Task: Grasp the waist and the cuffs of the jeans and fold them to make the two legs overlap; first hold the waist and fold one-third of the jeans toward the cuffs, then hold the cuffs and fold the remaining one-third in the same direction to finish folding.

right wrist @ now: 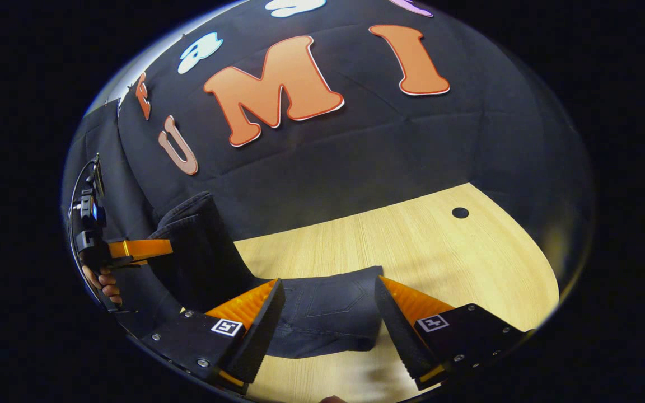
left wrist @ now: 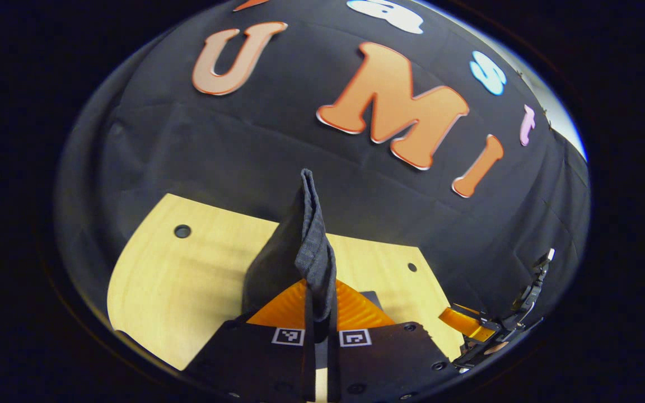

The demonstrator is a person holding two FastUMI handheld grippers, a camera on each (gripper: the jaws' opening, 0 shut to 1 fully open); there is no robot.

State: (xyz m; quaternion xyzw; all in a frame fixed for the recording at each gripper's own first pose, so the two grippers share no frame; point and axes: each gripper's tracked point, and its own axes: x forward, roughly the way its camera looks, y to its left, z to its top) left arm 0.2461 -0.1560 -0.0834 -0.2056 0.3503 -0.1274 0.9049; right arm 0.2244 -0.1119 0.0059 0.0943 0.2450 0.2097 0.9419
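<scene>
The dark jeans rise as a narrow upright fold between the fingers of my left gripper, which is shut on the cloth above the wooden table. In the right gripper view, another part of the jeans, with pocket seams, lies flat on the table. My right gripper is open just above it, one finger on each side. At the left of that view, the left gripper holds a lifted bunch of denim, with a hand behind it.
The table has small round holes. The black cloth wall stands close behind the table's far edge. My right gripper shows low at the right of the left gripper view. Bare wood stretches to the right of the jeans.
</scene>
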